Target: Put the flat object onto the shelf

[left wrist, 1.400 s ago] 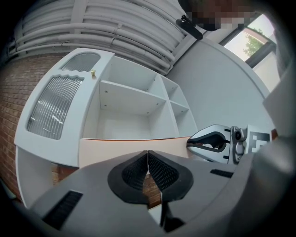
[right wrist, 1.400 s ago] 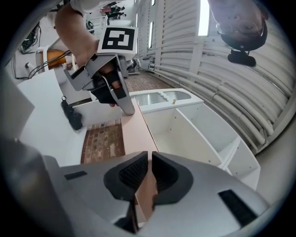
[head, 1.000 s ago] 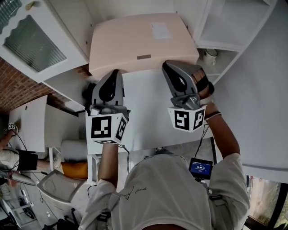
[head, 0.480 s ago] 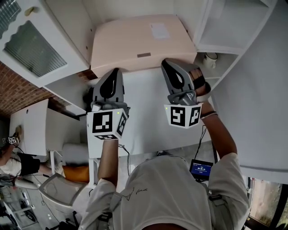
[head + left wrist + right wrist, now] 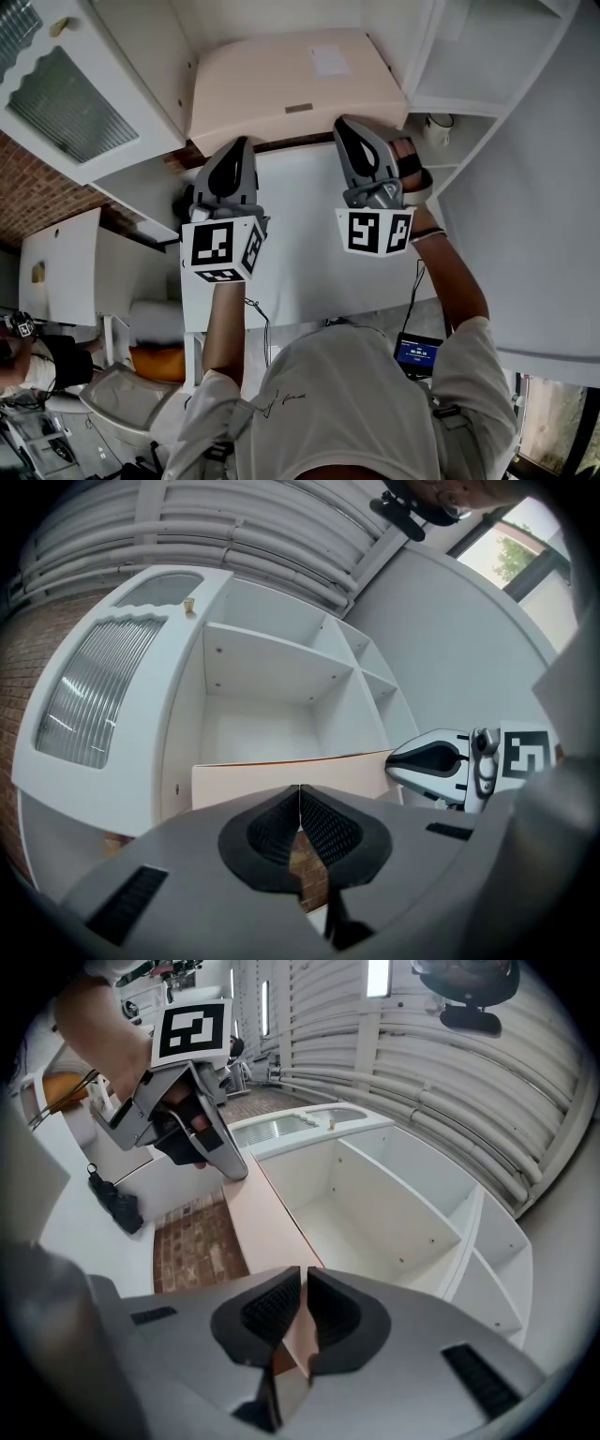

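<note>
Both our tongs are clamped shut on the near edge of the flat board (image 5: 291,89). The left tongs (image 5: 241,143) grip toward its left end and the right tongs (image 5: 341,122) toward its right. Since a second ago we have carried the board a little further toward the shelf (image 5: 267,663). It now sits deeper in the wide lower compartment, and the right tongs have rolled slightly.

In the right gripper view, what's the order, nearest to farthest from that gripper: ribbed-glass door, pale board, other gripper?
1. pale board: clamped in the right gripper.
2. left gripper: upper left, at the board's far end.
3. ribbed-glass door: beyond both, farthest.
</note>
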A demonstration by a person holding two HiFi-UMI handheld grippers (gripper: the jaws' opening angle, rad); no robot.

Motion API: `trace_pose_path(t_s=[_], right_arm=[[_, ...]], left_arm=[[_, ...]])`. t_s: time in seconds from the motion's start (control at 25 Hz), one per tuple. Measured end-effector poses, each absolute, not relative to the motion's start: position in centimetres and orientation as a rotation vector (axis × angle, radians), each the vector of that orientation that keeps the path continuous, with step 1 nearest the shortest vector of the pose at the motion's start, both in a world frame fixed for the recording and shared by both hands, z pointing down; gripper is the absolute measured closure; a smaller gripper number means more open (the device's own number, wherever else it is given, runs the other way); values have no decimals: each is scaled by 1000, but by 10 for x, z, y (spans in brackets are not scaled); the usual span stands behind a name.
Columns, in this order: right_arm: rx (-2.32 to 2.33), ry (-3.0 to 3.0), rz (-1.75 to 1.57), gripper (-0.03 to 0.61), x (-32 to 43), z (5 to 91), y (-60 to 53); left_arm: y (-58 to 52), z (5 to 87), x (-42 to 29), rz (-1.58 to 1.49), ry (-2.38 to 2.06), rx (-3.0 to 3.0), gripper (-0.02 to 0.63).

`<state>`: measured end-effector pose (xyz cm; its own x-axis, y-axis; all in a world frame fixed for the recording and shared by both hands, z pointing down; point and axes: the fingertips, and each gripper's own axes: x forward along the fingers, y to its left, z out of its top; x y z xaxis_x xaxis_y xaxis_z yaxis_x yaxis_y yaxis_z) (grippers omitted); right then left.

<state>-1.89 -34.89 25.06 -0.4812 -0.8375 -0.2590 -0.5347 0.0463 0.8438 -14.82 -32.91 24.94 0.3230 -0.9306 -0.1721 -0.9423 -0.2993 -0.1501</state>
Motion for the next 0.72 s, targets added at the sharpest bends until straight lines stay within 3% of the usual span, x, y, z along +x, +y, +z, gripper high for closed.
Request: trace_pose_path(t_s=[0.72], right_arm=[[1410, -2051, -1293, 537, -24, 252, -378]], left_arm=[[-364, 251, -154, 25, 1732, -2355, 600]])
